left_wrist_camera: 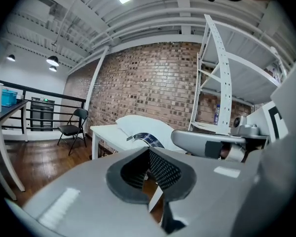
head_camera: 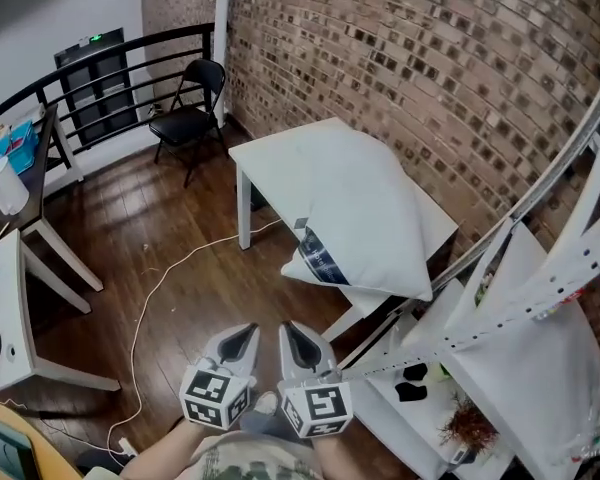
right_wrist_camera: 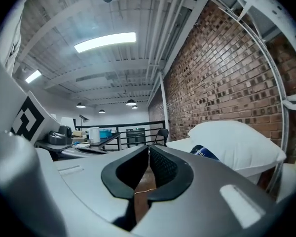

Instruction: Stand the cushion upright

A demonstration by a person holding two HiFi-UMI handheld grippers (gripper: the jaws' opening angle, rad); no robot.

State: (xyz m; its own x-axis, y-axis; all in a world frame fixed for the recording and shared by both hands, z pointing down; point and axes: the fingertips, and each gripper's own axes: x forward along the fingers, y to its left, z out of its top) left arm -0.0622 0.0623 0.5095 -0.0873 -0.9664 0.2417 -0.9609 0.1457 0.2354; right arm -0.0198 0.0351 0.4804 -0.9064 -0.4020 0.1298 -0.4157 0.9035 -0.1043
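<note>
White and plump, the cushion [head_camera: 355, 208] is lying flat on a small white table [head_camera: 270, 158] against the brick wall [head_camera: 430, 58], its near corner hanging over the table's front edge and a dark blue band [head_camera: 320, 255] showing on that side. Both grippers are hovering low in the head view, side by side over the wooden floor [head_camera: 180, 238] and well short of the table. The left gripper [head_camera: 243, 336] is pointing toward the cushion with its jaws clenched together and nothing between them; its own view is showing the pads meeting at the tips [left_wrist_camera: 149, 151], with the cushion [left_wrist_camera: 138, 126] beyond on the table [left_wrist_camera: 106, 131]. The right gripper [head_camera: 296, 336] is likewise closed and empty, its jaws pressing together [right_wrist_camera: 149, 148], the cushion [right_wrist_camera: 232, 142] sitting off to the right of them. A white rack [head_camera: 540, 298] is standing just right of the table, a black folding chair [head_camera: 190, 118] is waiting farther back by the railing, and a pale cable [head_camera: 150, 298] is trailing across the floor.
</note>
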